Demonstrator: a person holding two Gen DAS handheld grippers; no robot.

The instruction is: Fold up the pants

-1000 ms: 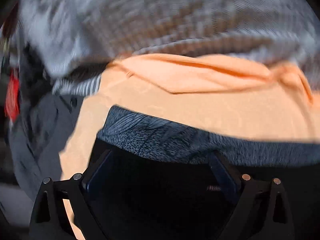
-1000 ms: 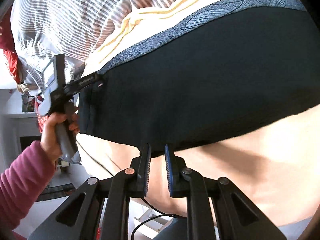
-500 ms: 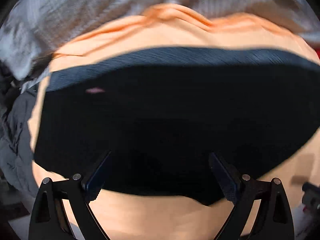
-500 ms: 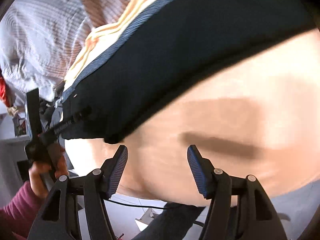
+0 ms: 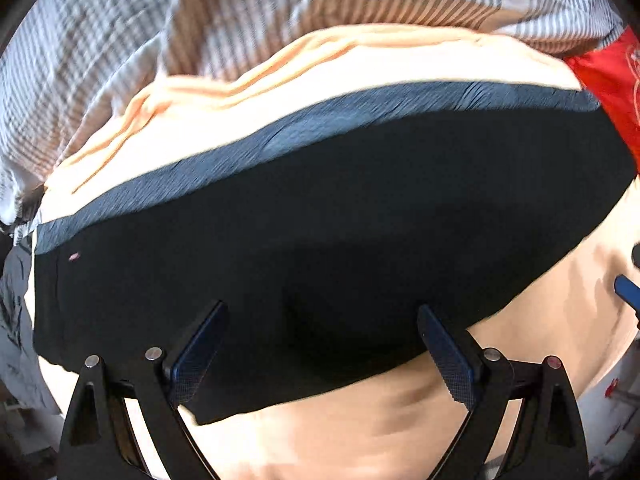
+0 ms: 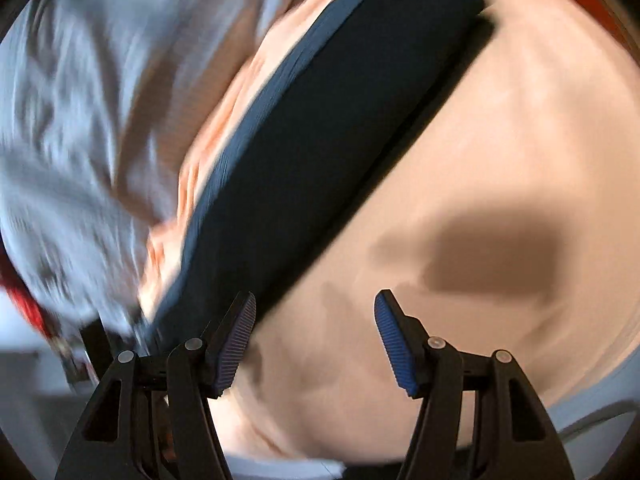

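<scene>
A: Counting from the lens outward: how many tools?

B: Two. Item one, left hand-held gripper [image 5: 322,354], one unit, its two fingers [image 5: 198,354] spread wide, nothing between them. Item two, right hand-held gripper [image 6: 314,340], one unit, likewise spread apart and gripping nothing. A blue tip of it shows at the right edge of the left view.

A: Next item out?

B: Pants [image 5: 320,232], one pair, black, folded into a flat slab. In the left view the near edge lies just past the left fingertips. In the right view the pants [image 6: 320,132] run as a diagonal band from beside the left finger up toward the top of the frame; that view is motion-blurred.

A: Any trim?

B: One grey-blue waistband [image 5: 304,128] along the far edge. One small pink mark near the left corner; too small to tell what it is.

A: What carries them?

B: One peach sheet [image 5: 360,420], under and around the pants, smooth in front and wrinkled behind the waistband. One dark shadow patch falls on the sheet in the right view.

A: Farthest row?

B: One striped grey-and-brown cloth [image 5: 248,12], bunched. One red fabric piece [image 5: 608,80] at the right edge.
</scene>
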